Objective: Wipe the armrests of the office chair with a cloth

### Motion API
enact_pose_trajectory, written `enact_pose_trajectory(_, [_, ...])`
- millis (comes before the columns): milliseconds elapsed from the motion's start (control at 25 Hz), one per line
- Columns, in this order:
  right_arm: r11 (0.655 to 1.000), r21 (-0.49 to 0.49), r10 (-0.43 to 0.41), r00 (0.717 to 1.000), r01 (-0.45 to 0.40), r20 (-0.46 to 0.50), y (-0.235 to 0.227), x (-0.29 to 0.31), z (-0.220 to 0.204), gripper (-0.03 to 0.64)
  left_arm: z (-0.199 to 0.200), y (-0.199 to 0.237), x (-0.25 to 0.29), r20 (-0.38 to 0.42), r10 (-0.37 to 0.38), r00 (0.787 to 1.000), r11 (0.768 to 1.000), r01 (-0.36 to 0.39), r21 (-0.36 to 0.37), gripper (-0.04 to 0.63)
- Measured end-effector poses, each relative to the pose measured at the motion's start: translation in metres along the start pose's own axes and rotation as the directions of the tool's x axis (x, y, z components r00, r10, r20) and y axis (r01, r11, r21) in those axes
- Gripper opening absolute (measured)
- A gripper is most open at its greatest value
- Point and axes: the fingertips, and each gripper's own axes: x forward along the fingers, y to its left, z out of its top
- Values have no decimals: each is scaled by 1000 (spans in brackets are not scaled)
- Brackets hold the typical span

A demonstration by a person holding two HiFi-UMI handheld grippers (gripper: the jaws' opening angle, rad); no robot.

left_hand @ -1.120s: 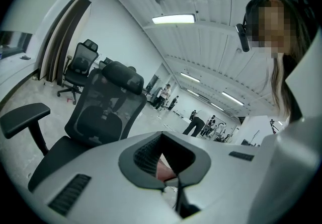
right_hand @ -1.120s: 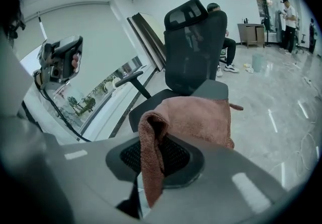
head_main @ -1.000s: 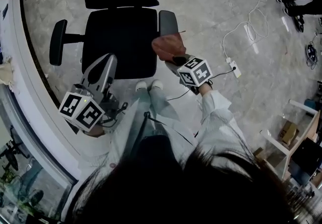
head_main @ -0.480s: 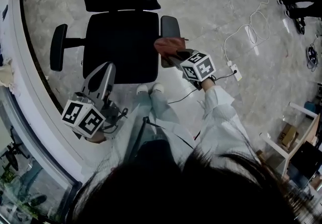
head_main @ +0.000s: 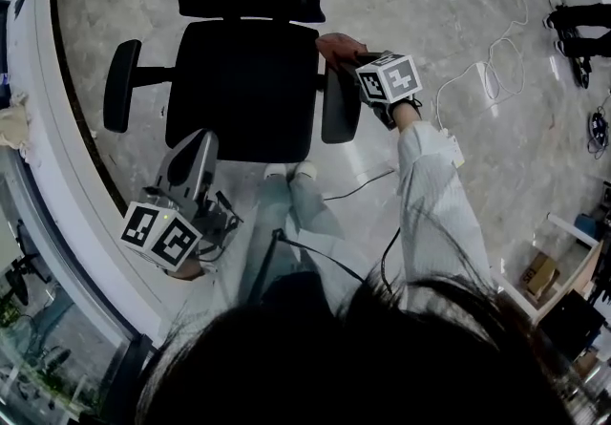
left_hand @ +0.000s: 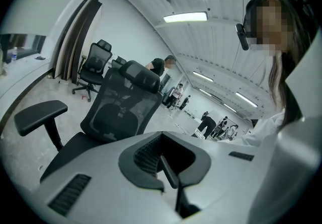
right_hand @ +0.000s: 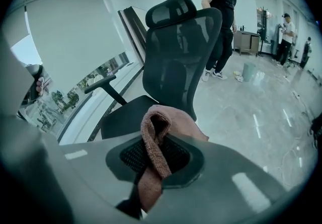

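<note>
A black office chair (head_main: 243, 79) stands in front of me, one armrest (head_main: 121, 84) at the left and the other armrest (head_main: 341, 110) at the right in the head view. My right gripper (head_main: 346, 55) is shut on a reddish-brown cloth (head_main: 334, 44), which sits at the far end of that right armrest, beside the backrest. In the right gripper view the cloth (right_hand: 155, 140) hangs folded between the jaws of the gripper (right_hand: 153, 170), hiding the armrest below. My left gripper (head_main: 194, 144) hovers near the seat's front left corner, shut and empty, facing the chair (left_hand: 121, 107).
A curved white ledge (head_main: 57, 175) runs along the left. A white cable with a power strip (head_main: 487, 70) lies on the floor at the right. A person (right_hand: 221, 21) stands behind the chair. Other chairs (left_hand: 93, 69) stand farther off.
My right gripper has slid the cloth along the right armrest from its near end to its far end by the backrest. The left gripper has drifted slightly.
</note>
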Motion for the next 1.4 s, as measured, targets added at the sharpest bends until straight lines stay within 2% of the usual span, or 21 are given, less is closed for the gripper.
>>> enact_pose_trajectory(200, [997, 70, -15, 1000, 16, -11, -8, 7, 8, 49, 3, 1, 4, -10, -19, 1000, 1000, 19, 2, 3])
enact_pose_trajectory(360, [994, 101, 34, 999, -32, -17, 7, 4, 1, 49, 2, -2, 10, -21, -37, 999, 999, 37, 5, 3])
enact_pose_trajectory(640, [990, 73, 125, 990, -120, -60, 62, -18, -44, 49, -1, -19, 20, -36, -109, 993, 994, 109, 17, 3])
enact_pose_trajectory(960, [988, 47, 148, 987, -146, -56, 129, -55, -106, 49, -12, -44, 17, -51, -160, 986, 986, 162, 34, 3])
enact_pose_trajectory(1240, [981, 89, 175, 983, -170, -58, 154, -61, -135, 49, -20, -54, 18, -68, -191, 979, 981, 193, 25, 3])
enact_pose_trajectory(1400, [978, 130, 167, 985, -161, -38, 146, -63, -135, 49, -28, -62, 27, -94, -208, 974, 977, 211, 22, 3])
